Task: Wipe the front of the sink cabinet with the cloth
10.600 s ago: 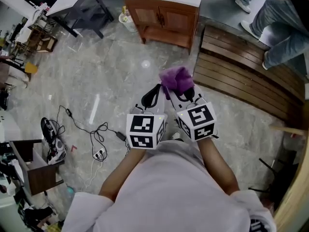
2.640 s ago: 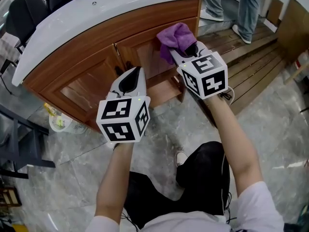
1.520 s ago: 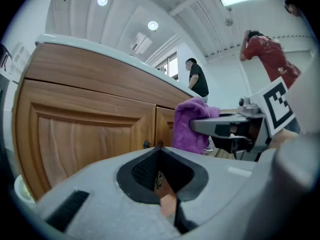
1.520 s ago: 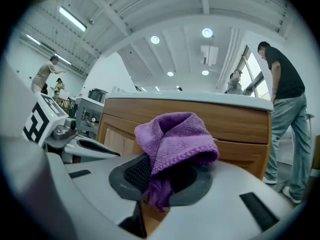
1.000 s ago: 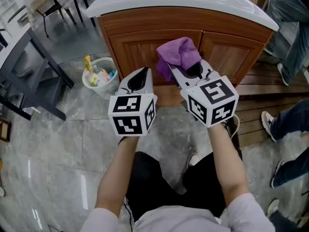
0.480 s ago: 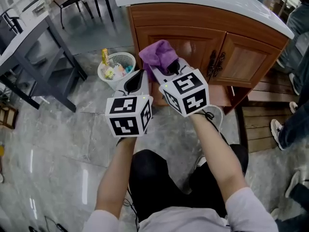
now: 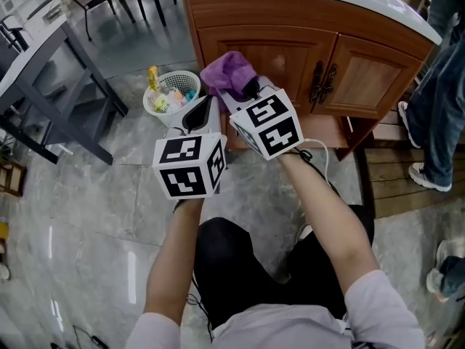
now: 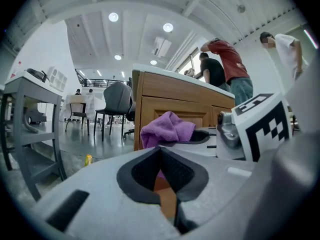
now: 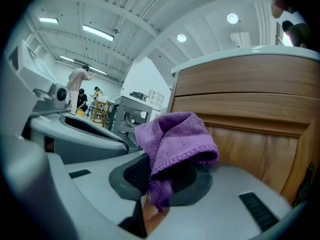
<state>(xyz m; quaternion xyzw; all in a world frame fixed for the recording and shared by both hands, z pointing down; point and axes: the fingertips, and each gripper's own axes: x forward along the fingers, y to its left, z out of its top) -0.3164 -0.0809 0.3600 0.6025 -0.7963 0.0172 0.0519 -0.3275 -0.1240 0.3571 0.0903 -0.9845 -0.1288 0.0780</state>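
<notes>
The right gripper (image 7: 245, 91) was pinching the purple cloth (image 7: 228, 71), which bunched up over its jaws and hung a little way down between them. In the head view the cloth lay against the lower left part of the cabinet (image 7: 290, 49), over the left door. Whether it actually touched the wood could not be told (the right gripper view showed the panel just behind the cloth). The left gripper (image 8: 167, 206) hung just beside the right one, a little lower and farther from the cabinet. Its jaws were pressed together with nothing between them. A white basket (image 7: 173, 94) of small items stood on the floor near the cabinet's left corner. A person's legs (image 7: 436, 100) stood at its right end.
</notes>
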